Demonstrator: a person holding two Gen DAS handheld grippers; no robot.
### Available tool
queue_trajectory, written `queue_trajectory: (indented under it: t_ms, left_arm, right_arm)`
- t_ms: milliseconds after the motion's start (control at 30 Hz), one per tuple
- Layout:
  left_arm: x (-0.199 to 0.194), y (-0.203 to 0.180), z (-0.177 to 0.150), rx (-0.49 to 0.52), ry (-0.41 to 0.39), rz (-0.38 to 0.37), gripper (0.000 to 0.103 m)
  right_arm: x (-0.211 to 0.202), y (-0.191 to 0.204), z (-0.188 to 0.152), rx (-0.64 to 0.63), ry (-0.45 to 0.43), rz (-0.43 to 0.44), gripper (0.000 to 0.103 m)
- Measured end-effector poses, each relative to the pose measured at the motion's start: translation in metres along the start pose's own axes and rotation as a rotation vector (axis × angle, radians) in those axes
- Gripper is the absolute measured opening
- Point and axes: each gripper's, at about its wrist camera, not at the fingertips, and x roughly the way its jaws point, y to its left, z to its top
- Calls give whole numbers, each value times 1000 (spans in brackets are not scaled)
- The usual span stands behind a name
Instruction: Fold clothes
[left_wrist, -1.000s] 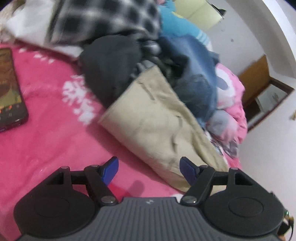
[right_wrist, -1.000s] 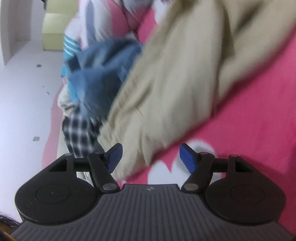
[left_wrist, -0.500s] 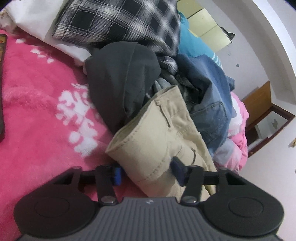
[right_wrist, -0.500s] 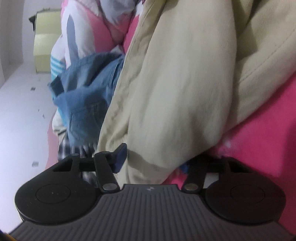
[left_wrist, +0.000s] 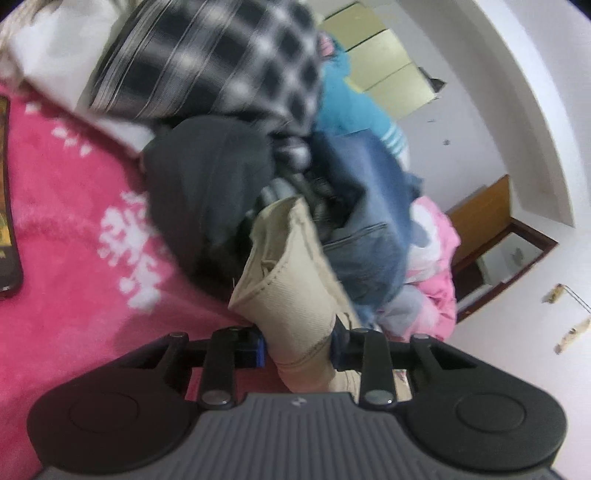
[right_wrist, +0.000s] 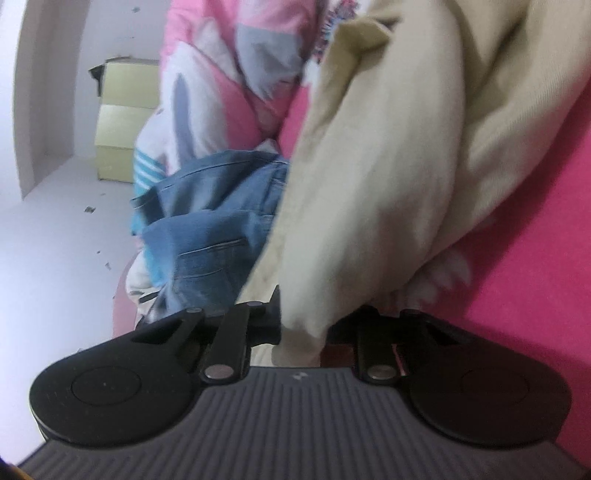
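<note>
A: Both claws have closed since the earlier frame. One second back they stood wide and empty; half a second back the cloth was between the fingers; now it is pinched.

B: Left side?

A: Left claw (left_wrist: 297, 345) clamps a bunched fold of the beige trousers (left_wrist: 291, 291), which rise straight ahead of it off the pink blanket (left_wrist: 66, 221). Ahead and above: dark grey garment (left_wrist: 207, 184), plaid shirt (left_wrist: 221, 62), blue jeans (left_wrist: 369, 229). A phone (left_wrist: 5, 206) lies far to its left.

B: Right side?

A: Right claw (right_wrist: 303, 328) is shut on another part of the beige trousers (right_wrist: 388, 166); the cloth fills the view ahead and to its right. Jeans (right_wrist: 214, 236) sit ahead-left.
</note>
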Motion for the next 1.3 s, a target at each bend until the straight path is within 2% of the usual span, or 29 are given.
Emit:
queue_trajectory:
  t_ms: [200,333,400,467,500,567,633,733,800,867,933,1033,1167,1233,1300]
  left_arm:
    - [-46,3,-9,0,35,-15,30]
    - [-76,24,-25,-9,74,47,30]
    - [-78,37,-36,-10,106,93,30]
    - [-74,51,-44,-31,133,101,30]
    - [-73,56,-46,-35,143,102,31]
    - [-72,54,-42,-5,146,86,34]
    - [-72,54,-40,12,151,74,37]
    - [-71,56,-39,23,156,56,43]
    - [-71,53,-42,48,151,48,48]
    - [-71,50,-44,72,145,41,52]
    - [-71,46,-46,100,145,44,55]
    - [-69,42,-45,121,155,48,58]
    - [-68,38,-46,157,166,61,58]
    - [-68,36,-47,177,170,68,59]
    - [-68,34,-47,196,175,74,60]
  right_arm:
    - [-45,9,-20,-20,46,4,15]
    - [-67,0,-45,-28,108,-31,15]
    - [-66,-13,-52,-36,141,-66,16]
    - [-60,-30,-53,-34,170,-124,19]
    - [-61,-34,-52,-31,183,-120,18]
    - [-62,-35,-49,-33,206,-118,24]
    - [-66,-20,-44,-134,241,-164,37]
    - [-79,4,-47,-311,286,-257,49]
    - [-93,19,-53,-432,314,-314,50]
    - [-98,38,-61,-533,354,-336,50]
    - [-97,58,-71,-611,358,-327,50]
    - [-81,89,-83,-759,317,-306,50]
    - [-34,131,-111,-1099,229,-273,50]
    - [-3,145,-129,-1274,224,-235,50]
    - [26,155,-148,-1378,264,-205,50]
